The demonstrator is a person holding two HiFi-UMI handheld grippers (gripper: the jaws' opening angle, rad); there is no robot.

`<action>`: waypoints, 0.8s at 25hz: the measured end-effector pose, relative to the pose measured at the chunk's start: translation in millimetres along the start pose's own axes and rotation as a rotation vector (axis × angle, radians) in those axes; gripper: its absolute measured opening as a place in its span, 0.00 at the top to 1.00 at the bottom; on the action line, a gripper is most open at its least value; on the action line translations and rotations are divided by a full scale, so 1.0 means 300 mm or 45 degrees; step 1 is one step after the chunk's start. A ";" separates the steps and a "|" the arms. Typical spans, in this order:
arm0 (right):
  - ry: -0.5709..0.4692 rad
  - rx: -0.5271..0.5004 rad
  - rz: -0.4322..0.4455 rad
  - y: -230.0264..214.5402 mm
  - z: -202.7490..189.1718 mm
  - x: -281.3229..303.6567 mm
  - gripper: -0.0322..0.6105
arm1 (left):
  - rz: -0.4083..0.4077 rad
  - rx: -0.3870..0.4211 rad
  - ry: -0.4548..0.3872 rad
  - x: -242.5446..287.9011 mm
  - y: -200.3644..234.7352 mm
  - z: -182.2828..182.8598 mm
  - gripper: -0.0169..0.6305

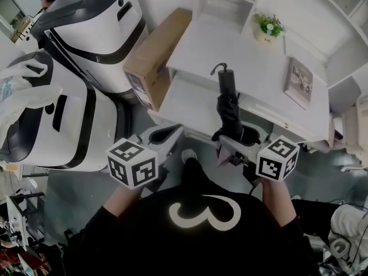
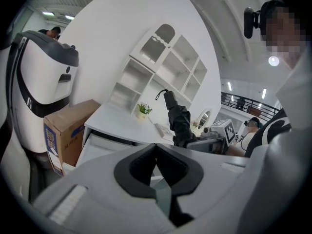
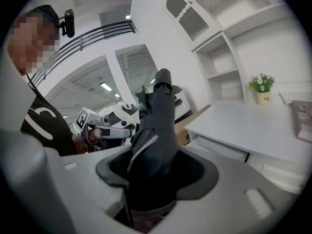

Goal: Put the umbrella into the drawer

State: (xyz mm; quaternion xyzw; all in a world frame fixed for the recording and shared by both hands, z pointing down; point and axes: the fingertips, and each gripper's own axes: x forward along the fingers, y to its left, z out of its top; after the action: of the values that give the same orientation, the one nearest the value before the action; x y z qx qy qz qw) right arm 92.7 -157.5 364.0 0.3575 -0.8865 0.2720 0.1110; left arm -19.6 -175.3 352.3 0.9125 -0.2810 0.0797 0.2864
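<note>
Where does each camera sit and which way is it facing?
Head view: on the person's head, facing steeply down at the desk and open drawer; left gripper, right gripper, forearms show.
Left gripper view: on the left gripper, facing the desk along shut jaws.
Right gripper view: on the right gripper, jaws clamped on the umbrella.
Shared: each gripper view shows the other gripper.

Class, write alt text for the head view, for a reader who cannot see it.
Seen from above, the right gripper clamps a folded black umbrella, its hooked handle pointing away, by the open drawer of a white desk. The left gripper is shut and empty beside it; a brown cardboard box sits at the desk's left side.
</note>
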 end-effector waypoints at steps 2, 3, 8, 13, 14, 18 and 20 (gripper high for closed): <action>0.027 0.012 0.025 -0.046 0.016 0.045 0.58 | 0.018 -0.026 0.006 0.035 0.039 0.015 0.96; 0.039 0.016 0.039 -0.069 0.022 0.067 0.58 | 0.028 -0.036 0.009 0.054 0.058 0.022 0.96; 0.117 -0.007 0.059 -0.193 0.048 0.174 0.58 | 0.067 -0.093 0.019 0.140 0.153 0.057 0.96; 0.200 -0.020 0.063 -0.292 0.051 0.279 0.58 | 0.105 -0.147 0.028 0.181 0.241 0.072 0.96; 0.216 -0.020 0.062 -0.311 0.048 0.298 0.58 | 0.112 -0.157 0.029 0.189 0.255 0.074 0.96; 0.290 -0.069 0.048 -0.379 0.029 0.372 0.58 | 0.129 -0.177 0.040 0.219 0.310 0.075 0.96; 0.336 -0.104 0.042 -0.408 0.009 0.405 0.58 | 0.138 -0.189 0.046 0.231 0.334 0.071 0.96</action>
State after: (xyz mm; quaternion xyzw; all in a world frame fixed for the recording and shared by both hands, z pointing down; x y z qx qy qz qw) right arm 90.1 -301.8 458.5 0.2992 -0.8803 0.2820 0.2365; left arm -18.4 -287.7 403.8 0.8707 -0.3297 0.0902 0.3535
